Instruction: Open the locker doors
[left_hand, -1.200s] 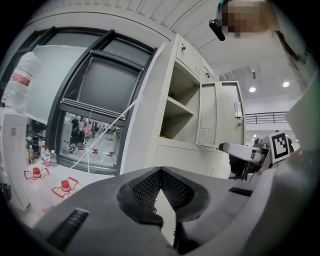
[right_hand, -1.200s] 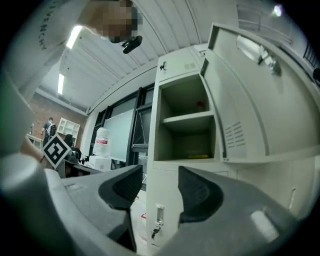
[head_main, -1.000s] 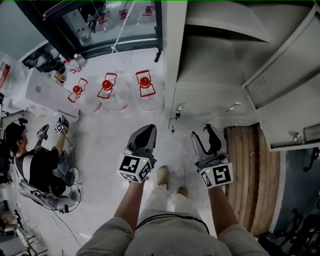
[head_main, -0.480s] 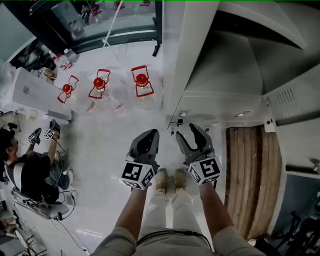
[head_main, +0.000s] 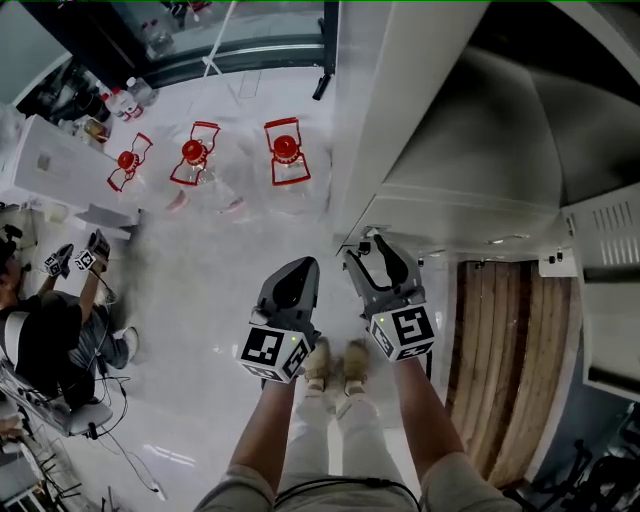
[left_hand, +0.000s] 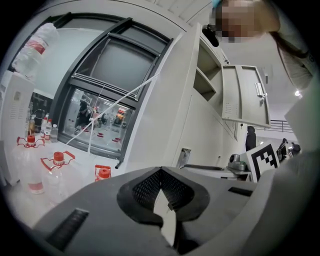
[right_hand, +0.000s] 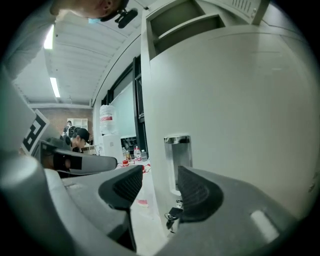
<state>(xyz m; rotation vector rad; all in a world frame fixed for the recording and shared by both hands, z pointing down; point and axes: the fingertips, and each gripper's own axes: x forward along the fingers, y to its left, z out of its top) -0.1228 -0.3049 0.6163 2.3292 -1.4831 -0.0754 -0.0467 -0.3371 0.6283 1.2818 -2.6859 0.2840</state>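
Observation:
A white locker cabinet (head_main: 440, 150) rises at the right of the head view. Its upper doors (left_hand: 245, 95) stand swung open. The lower door (right_hand: 235, 115) in front of me is closed, with a recessed chrome handle (right_hand: 176, 160) and a key hanging in the lock (right_hand: 172, 216) beneath it. My right gripper (head_main: 368, 252) is open at that door's edge; in the right gripper view the handle shows between the spread jaws of the right gripper (right_hand: 157, 180), not touching them. My left gripper (head_main: 297, 270) hangs shut and empty to the left, away from the cabinet, its pads (left_hand: 159, 180) pressed together.
Three large water bottles with red caps (head_main: 286, 150) stand on the floor left of the cabinet. A seated person (head_main: 40, 330) holds grippers at the far left. Wooden slats (head_main: 500, 350) lie at the right, beneath an open vented door (head_main: 610, 235). A glass-fronted window (head_main: 230, 30) is behind.
I have stepped closer to the cabinet. My right gripper moved left and forward to the lower door's handle edge. The left gripper stayed shut, about where it was.

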